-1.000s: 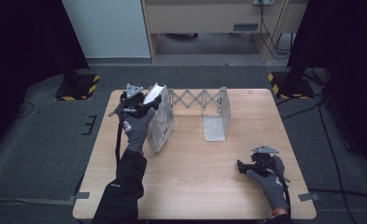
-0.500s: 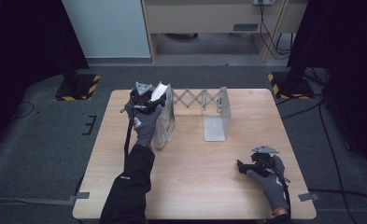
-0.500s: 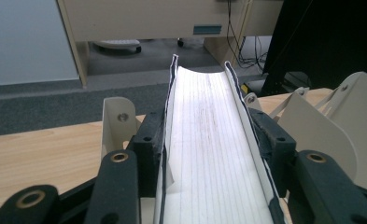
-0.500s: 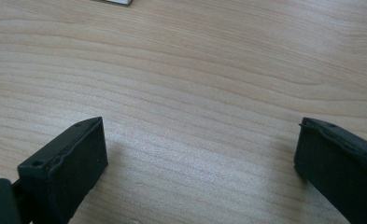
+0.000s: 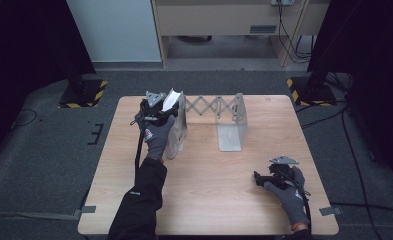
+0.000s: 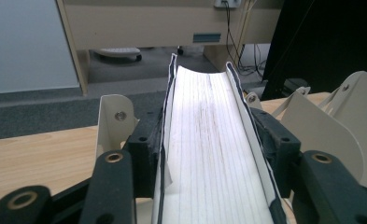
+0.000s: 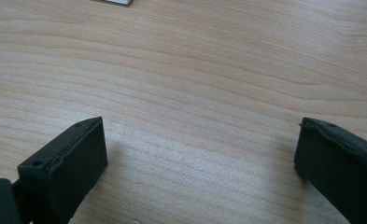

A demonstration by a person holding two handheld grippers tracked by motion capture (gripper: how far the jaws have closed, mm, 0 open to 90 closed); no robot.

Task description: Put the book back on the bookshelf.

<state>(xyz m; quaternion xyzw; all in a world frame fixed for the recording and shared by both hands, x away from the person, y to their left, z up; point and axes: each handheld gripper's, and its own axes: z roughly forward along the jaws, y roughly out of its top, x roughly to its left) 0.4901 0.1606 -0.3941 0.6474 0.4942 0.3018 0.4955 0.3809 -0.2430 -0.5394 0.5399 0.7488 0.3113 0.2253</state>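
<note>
Left gripper [image 5: 165, 102]: clenched on a white book [image 6: 209, 154], one black jaw against each cover, so the page edges face the gripper's own camera.
Book: held upright between the jaws, its top rising past them; in the high view its white edge [image 5: 170, 100] shows just beyond the gripper, above the rack's near end plate.
Rack [image 5: 211, 107]: a pale metal expanding book stand just ahead of and beside the left gripper, with a scissor lattice joining its upright end plates; its plates [image 6: 330, 126] flank the held book in the left gripper view.
Left hand [image 5: 156, 137]: gloved in grey, dark sleeve running back toward the table's near edge.
Right gripper [image 5: 262, 178]: released, jaws spread wide over bare wood, nothing between them [image 7: 197, 163].
Right hand [image 5: 286, 192]: gloved, low on the table, well apart from the rack and the left gripper.
Table [image 5: 209, 200]: light wood, beneath both grippers.
Beyond the table: grey carpet and a beige cabinet [image 5: 224, 20].
</note>
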